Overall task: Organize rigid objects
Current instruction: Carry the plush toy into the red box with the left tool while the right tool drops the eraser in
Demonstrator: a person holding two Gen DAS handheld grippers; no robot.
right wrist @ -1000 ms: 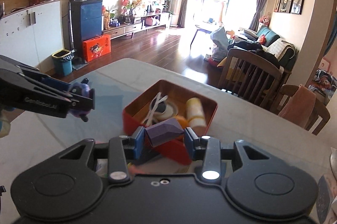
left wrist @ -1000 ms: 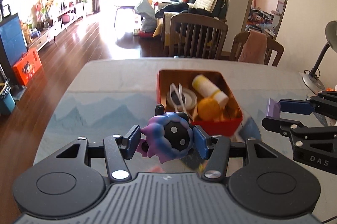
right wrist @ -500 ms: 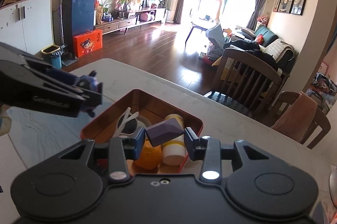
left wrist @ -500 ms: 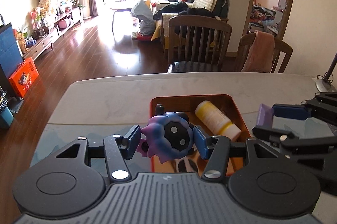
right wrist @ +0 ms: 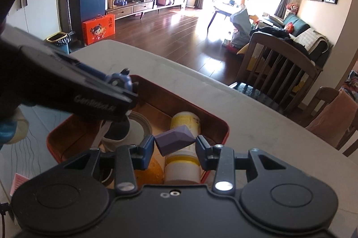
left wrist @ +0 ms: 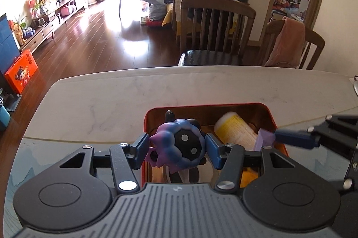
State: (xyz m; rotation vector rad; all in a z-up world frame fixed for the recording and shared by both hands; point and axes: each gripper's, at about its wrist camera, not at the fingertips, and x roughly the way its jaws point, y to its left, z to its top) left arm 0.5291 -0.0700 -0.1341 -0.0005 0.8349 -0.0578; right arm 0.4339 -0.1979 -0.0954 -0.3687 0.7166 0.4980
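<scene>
I am holding the left gripper (left wrist: 177,149) over the red tin box (left wrist: 271,118), its blue pads pressing in from both sides on a purple-and-blue toy figure (left wrist: 179,146) with a black face and white dot eyes, so those jaws are standing part-way apart and gripping the figure. The figure is hanging above the left half of the box, over a roll of tape (right wrist: 138,126) lying inside. I am holding the right gripper (right wrist: 175,147) over the same box, and its pads are clamping a small purple faceted block (right wrist: 174,140), tilted between them, with the jaws set narrower than the left pair. The block is sitting above a white bottle with a yellow label (right wrist: 183,157) that is lying on its side in the box, and an orange round object (right wrist: 150,173) is lying just beside the bottle. In the left wrist view the right gripper is reaching in from the right edge, with the block near the bottle. The box is resting on a pale marble-patterned table (left wrist: 111,101), and two wooden chairs (left wrist: 216,27) are standing at the far side, one with a pink cloth (left wrist: 288,43) draped over its back.
</scene>
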